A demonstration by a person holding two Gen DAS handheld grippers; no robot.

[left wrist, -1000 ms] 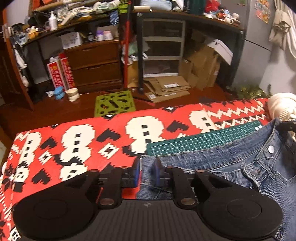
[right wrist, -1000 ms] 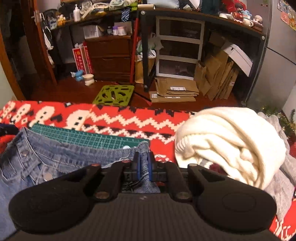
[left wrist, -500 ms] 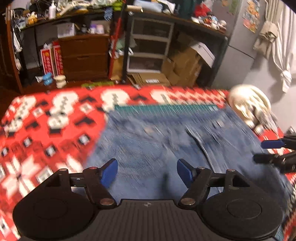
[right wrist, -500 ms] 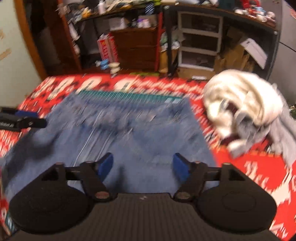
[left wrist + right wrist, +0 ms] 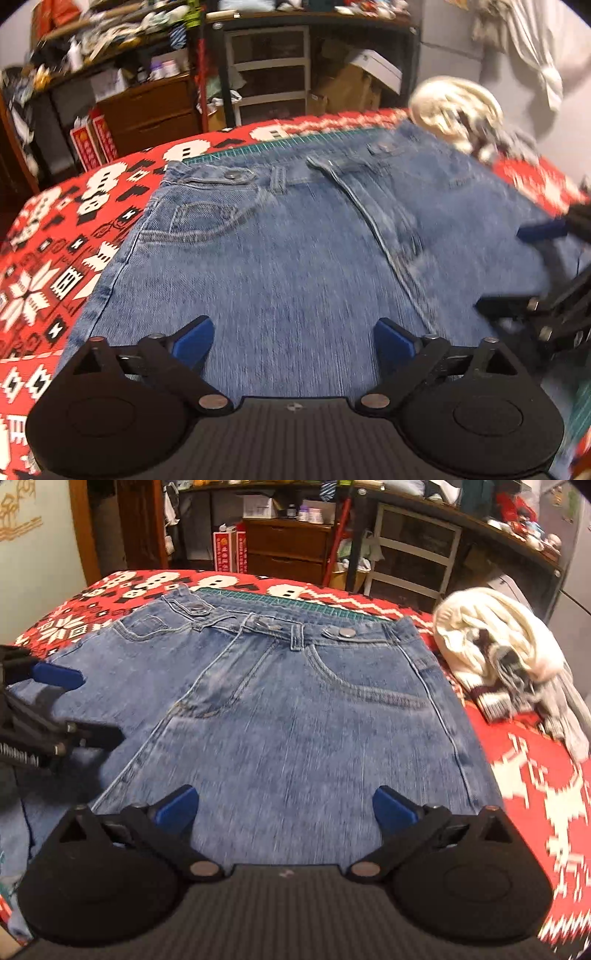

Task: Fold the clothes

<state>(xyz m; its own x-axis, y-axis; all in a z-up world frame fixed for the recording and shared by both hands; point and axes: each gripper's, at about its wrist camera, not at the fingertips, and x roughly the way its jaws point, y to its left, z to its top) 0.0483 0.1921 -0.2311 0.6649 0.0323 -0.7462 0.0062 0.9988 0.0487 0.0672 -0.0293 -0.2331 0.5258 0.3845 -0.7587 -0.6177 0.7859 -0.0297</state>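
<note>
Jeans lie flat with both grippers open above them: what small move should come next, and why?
Probably bring the left gripper down to the jeans' left side seam and close on it, to fold them lengthwise. The jeans lie spread, front up, waistband far; both the left and the right gripper are open and hold nothing.

I'm working in a lived-in room of a home, cluttered like a bedroom or storage room. Ahead of my tools a red patterned blanket [image 5: 535, 775] covers the work surface. Beyond it stand a wooden chest of drawers [image 5: 291, 550], a white-framed drawer unit [image 5: 269, 70], flattened cardboard boxes [image 5: 354, 85] and overloaded shelves [image 5: 122, 22]. Off to my right, a garment hangs on the wall [image 5: 532, 48].
</note>
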